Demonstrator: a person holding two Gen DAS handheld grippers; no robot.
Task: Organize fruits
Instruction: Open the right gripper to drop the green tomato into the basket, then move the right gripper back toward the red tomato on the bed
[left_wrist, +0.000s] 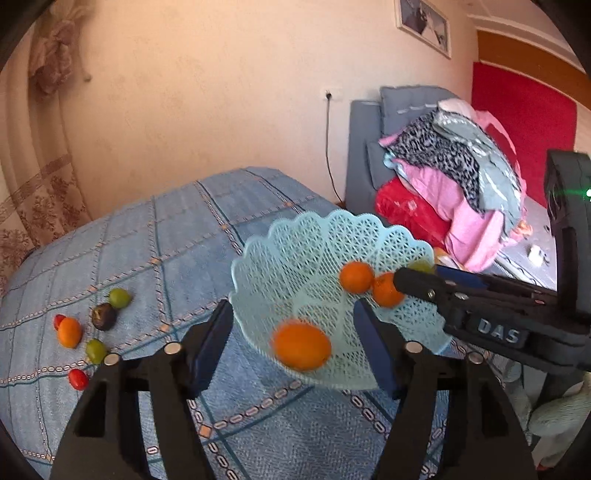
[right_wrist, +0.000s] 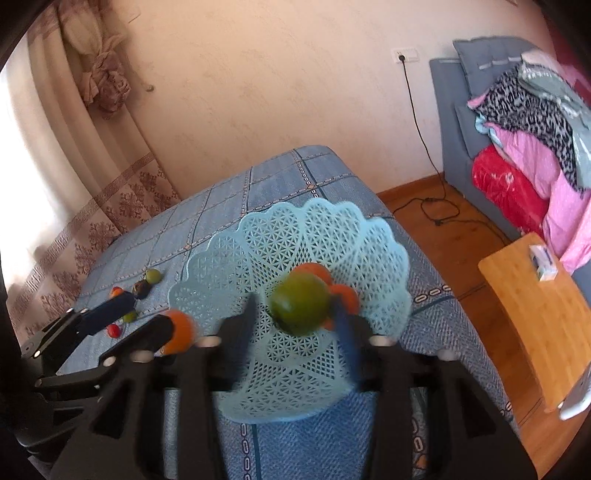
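Note:
A light blue lattice basket (left_wrist: 295, 254) (right_wrist: 332, 236) sits on the blue checked table. In the left wrist view my left gripper (left_wrist: 293, 341) is open over the basket's near rim, and a blurred orange (left_wrist: 301, 345) lies between its fingers without touching them. Two more oranges (left_wrist: 356, 277) lie in the basket. My right gripper (right_wrist: 297, 310) hangs over the basket with a green fruit (right_wrist: 299, 304) between its fingers; it looks held. Its fingertips (left_wrist: 408, 278) show in the left wrist view beside the oranges.
Loose fruit lies on the table's left: a green one (left_wrist: 119, 297), a dark one (left_wrist: 104, 316), an orange (left_wrist: 69, 332), another green one (left_wrist: 96, 350), red ones (left_wrist: 78, 379). A wooden side table (right_wrist: 532, 310) stands right. Piled bedding (left_wrist: 461, 184) is behind.

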